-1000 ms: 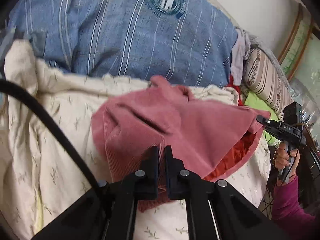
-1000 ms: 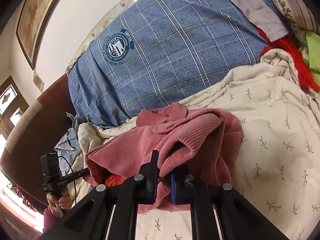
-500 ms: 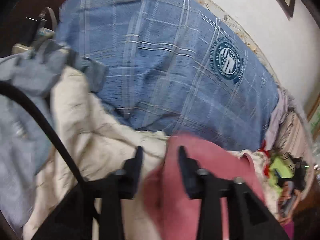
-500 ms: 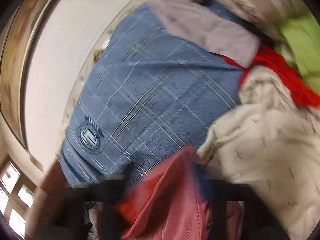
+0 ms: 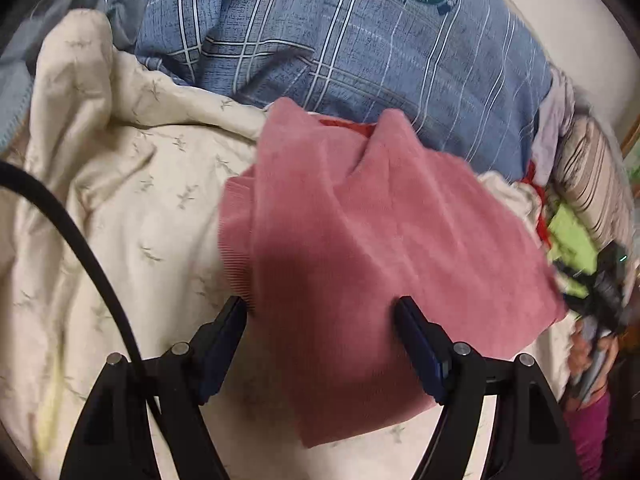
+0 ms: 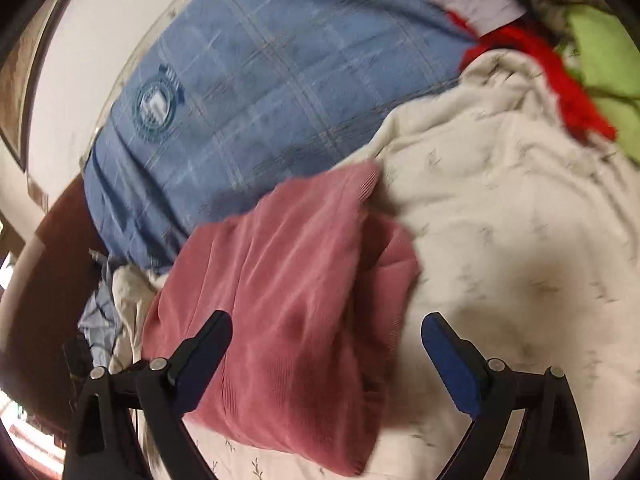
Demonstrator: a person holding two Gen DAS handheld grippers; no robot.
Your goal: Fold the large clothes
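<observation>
Your left gripper (image 5: 322, 316) had its jaws spread wide with nothing pinched between them; the pink ribbed corduroy garment (image 5: 360, 248) just lay loose in the gap. Same on your right gripper (image 6: 326, 332): fingers far apart, holding nothing, with that pink garment (image 6: 288, 300) under the left finger and the pale sheet under the right one.

The garment sat bunched in a rough folded heap on the cream bedsheet with a small leaf print (image 5: 120, 208), its far edge up against the big blue plaid cushion with a round crest (image 5: 360, 52). A sliver of red lining (image 5: 344, 123) peeked out at the top fold; whatever else was under the folds was hidden.

The right wrist view was pretty smeared, so the crest on the cushion (image 6: 256, 92) was unreadable there. Off to the side you had a red cloth (image 6: 560, 80), a lime green fabric (image 6: 604, 64) and a striped pillow (image 5: 592, 184), all cut off by the fisheye rim. A black cable (image 5: 80, 248) crossed the left view.
</observation>
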